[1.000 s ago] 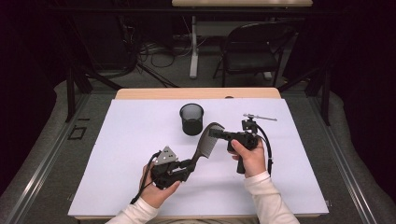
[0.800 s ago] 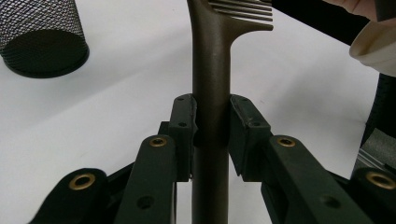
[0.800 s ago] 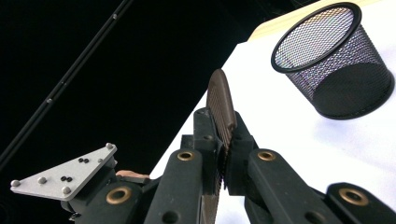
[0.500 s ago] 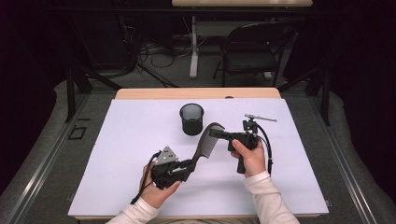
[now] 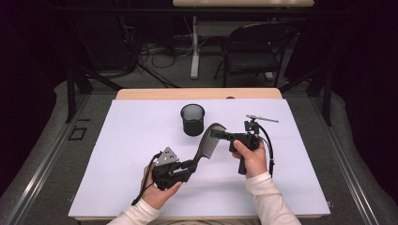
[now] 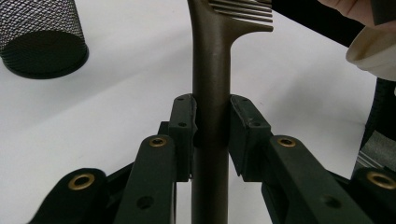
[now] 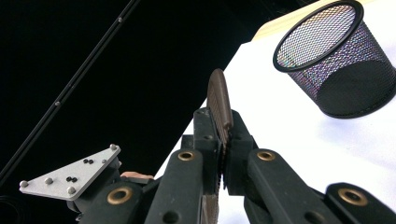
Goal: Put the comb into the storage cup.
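Note:
A dark grey-brown comb (image 5: 209, 140) is held above the white table between both grippers. My left gripper (image 5: 190, 165) is shut on the comb's handle (image 6: 211, 112), the pads pressing it from both sides. My right gripper (image 5: 219, 133) is shut on the toothed end of the comb (image 7: 220, 105), which stands edge-on between its pads. A black mesh cup (image 5: 193, 119) stands upright just beyond the comb, apart from it; the mesh cup (image 6: 42, 35) sits at the upper left in the left gripper view and the mesh cup (image 7: 334, 60) at the upper right in the right gripper view.
A white sheet (image 5: 122, 154) covers the table, with a wooden edge (image 5: 197, 93) at the far side. Behind the table stand a black chair (image 5: 256, 51) and a desk leg among cables on the floor.

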{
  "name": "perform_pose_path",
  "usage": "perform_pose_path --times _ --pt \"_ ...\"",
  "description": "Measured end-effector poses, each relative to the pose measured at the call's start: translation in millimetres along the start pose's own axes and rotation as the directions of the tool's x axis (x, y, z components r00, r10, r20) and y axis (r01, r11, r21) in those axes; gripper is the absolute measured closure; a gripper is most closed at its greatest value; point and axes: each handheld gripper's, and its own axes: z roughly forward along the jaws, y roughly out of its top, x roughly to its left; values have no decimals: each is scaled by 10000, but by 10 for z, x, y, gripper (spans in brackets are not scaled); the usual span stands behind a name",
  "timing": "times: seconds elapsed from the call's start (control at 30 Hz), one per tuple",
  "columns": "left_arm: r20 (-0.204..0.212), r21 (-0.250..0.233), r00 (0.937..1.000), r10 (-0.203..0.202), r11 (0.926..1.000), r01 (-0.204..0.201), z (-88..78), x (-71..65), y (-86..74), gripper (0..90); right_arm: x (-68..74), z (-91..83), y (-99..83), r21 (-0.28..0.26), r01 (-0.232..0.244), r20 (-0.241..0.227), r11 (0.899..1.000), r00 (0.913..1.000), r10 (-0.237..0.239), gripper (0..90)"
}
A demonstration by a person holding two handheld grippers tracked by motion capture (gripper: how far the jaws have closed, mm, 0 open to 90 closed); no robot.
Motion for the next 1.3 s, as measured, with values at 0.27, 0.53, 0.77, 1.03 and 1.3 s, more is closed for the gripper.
perform_pose_path --times 0.27,0.53,0.77,1.03,1.3 --pt "0 -96 9999 -108 9999 108 -1 7 -3 718 -3 -2 -1 -5 -29 -59 10000 10000 29 870" --pt "134 -221 9991 -412 9989 415 -7 30 -3 653 -12 -18 4 -97 -63 -57 9999 10000 63 870" --pt "165 -322 9982 -575 9978 580 -9 53 -3 608 -19 -27 9 -147 -75 -23 9999 10000 74 871" --pt "313 -349 9965 -769 9963 780 -21 77 3 570 -37 -71 26 -273 -43 90 9996 9999 45 870" --pt "196 -508 9970 -753 9958 762 -21 99 7 496 -55 -132 52 -466 -26 184 9989 9998 35 870"
